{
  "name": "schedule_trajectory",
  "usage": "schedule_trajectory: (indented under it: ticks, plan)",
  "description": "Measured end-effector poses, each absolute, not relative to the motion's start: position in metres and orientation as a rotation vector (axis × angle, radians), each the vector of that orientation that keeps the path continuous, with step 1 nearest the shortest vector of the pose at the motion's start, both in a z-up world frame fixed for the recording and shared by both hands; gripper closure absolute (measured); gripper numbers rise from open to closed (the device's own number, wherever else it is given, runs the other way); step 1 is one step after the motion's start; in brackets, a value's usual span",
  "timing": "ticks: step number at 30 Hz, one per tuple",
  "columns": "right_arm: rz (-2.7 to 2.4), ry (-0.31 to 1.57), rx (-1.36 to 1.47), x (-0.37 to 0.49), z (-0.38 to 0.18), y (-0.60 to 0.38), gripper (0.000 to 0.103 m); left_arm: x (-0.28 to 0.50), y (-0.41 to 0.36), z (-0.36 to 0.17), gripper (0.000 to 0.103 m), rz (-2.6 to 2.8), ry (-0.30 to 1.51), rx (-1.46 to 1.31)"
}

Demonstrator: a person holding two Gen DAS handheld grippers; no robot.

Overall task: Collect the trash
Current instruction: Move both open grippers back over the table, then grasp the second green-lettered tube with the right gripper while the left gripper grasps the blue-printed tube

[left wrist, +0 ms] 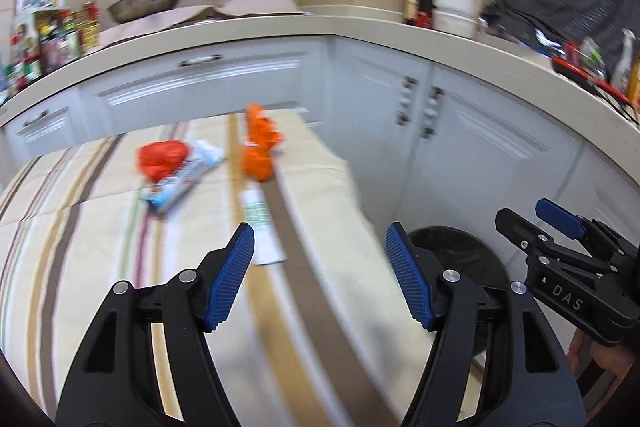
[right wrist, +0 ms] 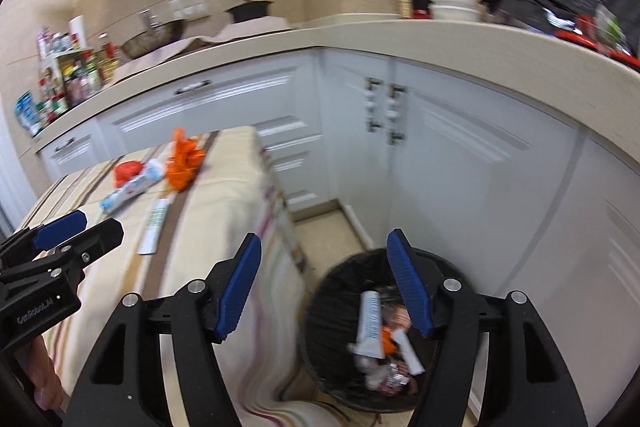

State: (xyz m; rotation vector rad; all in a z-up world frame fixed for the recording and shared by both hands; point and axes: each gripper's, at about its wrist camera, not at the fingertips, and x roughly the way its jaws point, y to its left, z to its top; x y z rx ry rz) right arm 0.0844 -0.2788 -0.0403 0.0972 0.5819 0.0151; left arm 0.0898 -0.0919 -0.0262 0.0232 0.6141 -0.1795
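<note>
Both tongs wide open, empty; left gripper (left wrist: 320, 275) over table, white strip wrapper (left wrist: 262, 231) just ahead at 11 o'clock, long axis 12-to-6, left hand nearer; right gripper (right wrist: 326, 287) above bin (right wrist: 320, 327)

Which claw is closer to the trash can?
The right one. The right claw hangs open just above the trash can, beside the table. The left claw is open too, but it is over the striped table, facing the wrappers.

Cream tablecloth (left wrist: 100, 247) with brown stripes, orange bag (left wrist: 260, 147), black bin (right wrist: 320, 311), blue-padded black claws.
</note>
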Motion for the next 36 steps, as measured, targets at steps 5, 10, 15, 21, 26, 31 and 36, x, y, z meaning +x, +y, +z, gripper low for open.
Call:
schedule_trajectory:
  ticks: [5,10,15,21,26,31,36]
  plan:
    - [0.103,0.582,0.06,0.095,-0.037,-0.239,0.039,0.09,-0.047,-0.026,0.036,-0.088,0.622,-0.011]
    - [0.181,0.591,0.019,0.106,-0.035,-0.201,0.039,0.089,-0.006,-0.027,0.036,-0.013,0.624,-0.043]
    - [0.231,0.6,-0.011,0.116,-0.037,-0.17,0.039,0.09,0.026,-0.029,0.036,0.053,0.622,-0.064]
    - [0.265,0.617,-0.038,0.127,-0.04,-0.144,0.039,0.092,0.059,-0.034,0.036,0.112,0.631,-0.087]
    - [0.272,0.647,-0.055,0.14,-0.046,-0.128,0.039,0.095,0.078,-0.04,0.036,0.146,0.643,-0.1]
    - [0.268,0.717,-0.077,0.158,-0.06,-0.116,0.04,0.099,0.084,-0.046,0.036,0.155,0.66,-0.101]
    - [0.272,0.804,-0.097,0.172,-0.07,-0.112,0.046,0.105,0.084,-0.05,0.036,0.142,0.674,-0.097]
